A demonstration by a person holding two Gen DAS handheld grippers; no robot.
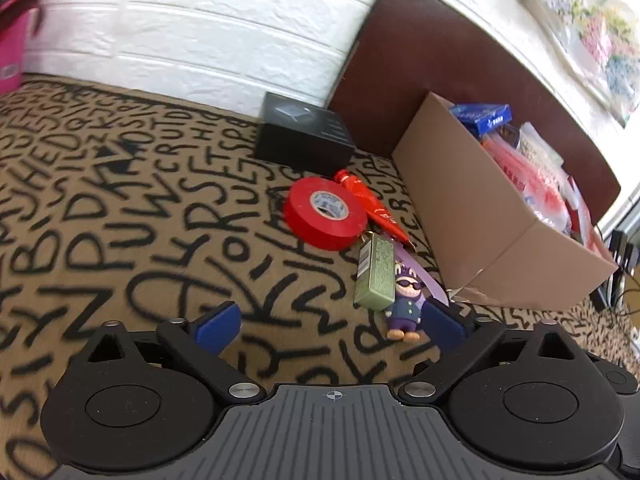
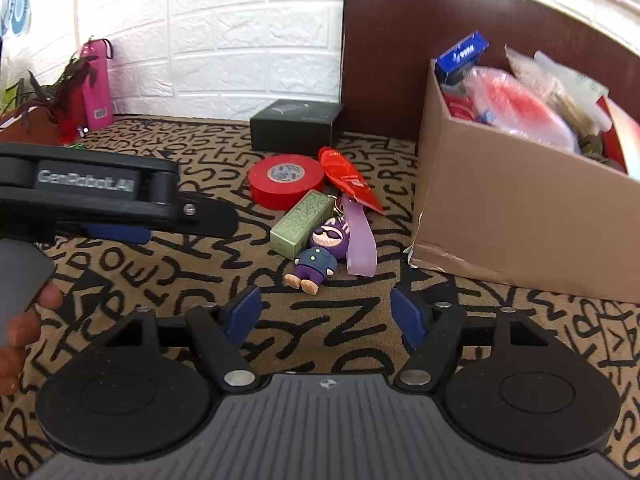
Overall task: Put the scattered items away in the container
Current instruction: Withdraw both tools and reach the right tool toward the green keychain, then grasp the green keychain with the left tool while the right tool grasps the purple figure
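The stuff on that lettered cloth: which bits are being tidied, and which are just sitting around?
Part of the job:
red tape roll
red packet
green box
purple figure keychain
cardboard box

Probably just lying about:
black box
pink bottle
plant

A red tape roll [image 2: 285, 181] lies flat on the letter-patterned cloth. Just beside it, touching, lies a red foil sachet [image 2: 349, 179], its narrow end pointing away from the cardboard box [image 2: 516, 216]. A green rectangular packet [image 2: 301, 225] lies against a purple figure keychain [image 2: 320, 254] with a lilac strap. The open box, near them, stands full of packets.
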